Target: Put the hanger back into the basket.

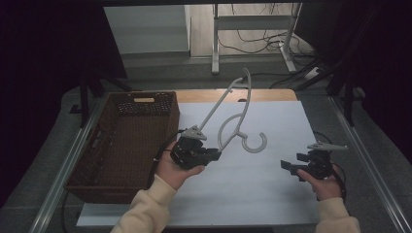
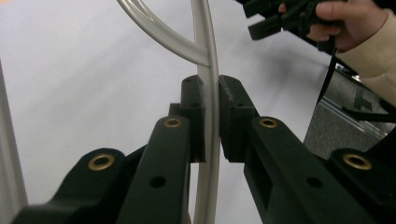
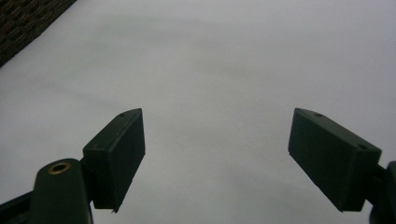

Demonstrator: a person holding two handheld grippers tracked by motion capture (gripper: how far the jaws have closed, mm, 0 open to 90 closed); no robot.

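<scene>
Hanger | clamped in left gripper | right gripper spread, empty

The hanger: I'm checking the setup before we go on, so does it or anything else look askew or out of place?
Only the hanger. It is off the table, tilted, hook low, pinched on one thin bar by the left gripper. The basket sits squarely at the left; the right gripper is open.
</scene>
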